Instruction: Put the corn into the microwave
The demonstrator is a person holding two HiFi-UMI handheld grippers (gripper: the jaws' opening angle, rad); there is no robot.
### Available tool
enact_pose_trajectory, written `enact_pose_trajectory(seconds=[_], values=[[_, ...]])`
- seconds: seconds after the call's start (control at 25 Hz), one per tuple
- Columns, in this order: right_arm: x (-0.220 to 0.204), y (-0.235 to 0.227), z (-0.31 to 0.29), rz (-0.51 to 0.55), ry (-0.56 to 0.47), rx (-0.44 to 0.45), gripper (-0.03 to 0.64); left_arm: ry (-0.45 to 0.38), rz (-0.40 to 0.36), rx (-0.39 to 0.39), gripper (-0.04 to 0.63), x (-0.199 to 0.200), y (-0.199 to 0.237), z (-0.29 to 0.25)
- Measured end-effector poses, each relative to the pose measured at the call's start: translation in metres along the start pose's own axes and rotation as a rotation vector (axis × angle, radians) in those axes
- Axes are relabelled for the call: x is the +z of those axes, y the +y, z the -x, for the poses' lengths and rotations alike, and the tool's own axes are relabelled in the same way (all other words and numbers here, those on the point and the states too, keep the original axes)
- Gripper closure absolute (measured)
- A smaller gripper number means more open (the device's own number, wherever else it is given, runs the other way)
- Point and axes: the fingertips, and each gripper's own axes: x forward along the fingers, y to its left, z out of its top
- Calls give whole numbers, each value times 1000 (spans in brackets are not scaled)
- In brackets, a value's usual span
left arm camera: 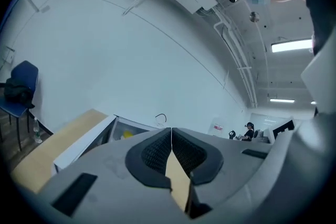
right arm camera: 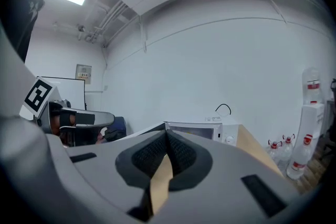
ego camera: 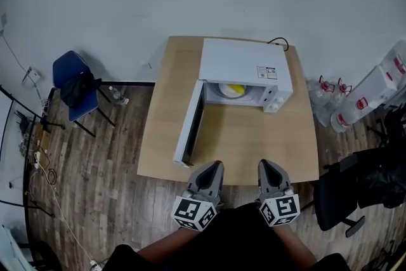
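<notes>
A white microwave point(ego camera: 244, 66) stands at the back of the wooden table point(ego camera: 254, 143), its door point(ego camera: 190, 124) swung open to the left. The yellow corn point(ego camera: 235, 89) lies inside on a pale plate. My left gripper point(ego camera: 216, 165) and right gripper point(ego camera: 264, 164) hover side by side at the table's near edge, close to my body, both shut with nothing between the pads. The left gripper view shows its shut jaws point(left arm camera: 171, 131), with the open door point(left arm camera: 86, 139) and the corn point(left arm camera: 127, 135) beyond. In the right gripper view the shut jaws point(right arm camera: 166, 134) point at the microwave point(right arm camera: 202, 131).
A blue chair point(ego camera: 73, 82) with a dark bag stands left of the table. Water bottles point(ego camera: 327, 92) and large jugs point(ego camera: 374, 92) sit at the right, and a black office chair point(ego camera: 342, 193) is near the right front corner. Cables lie on the floor at far left.
</notes>
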Motion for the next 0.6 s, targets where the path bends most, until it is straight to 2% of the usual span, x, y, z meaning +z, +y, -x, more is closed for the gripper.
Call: enact_pose_trajectory(seconds=[0.12, 0.24, 0.44, 0.6], values=[[-1, 1, 2, 17, -2, 11, 557, 21, -62, 15, 580, -1, -6, 0], [-3, 1, 6, 33, 0, 48, 557, 32, -64, 16, 578, -9, -14, -2], [5, -13, 16, 45, -13, 9, 558, 51, -118, 27, 578, -12, -19, -4], [3, -13, 17, 67, -21, 2, 557, 54, -128, 56, 578, -14, -17, -1]])
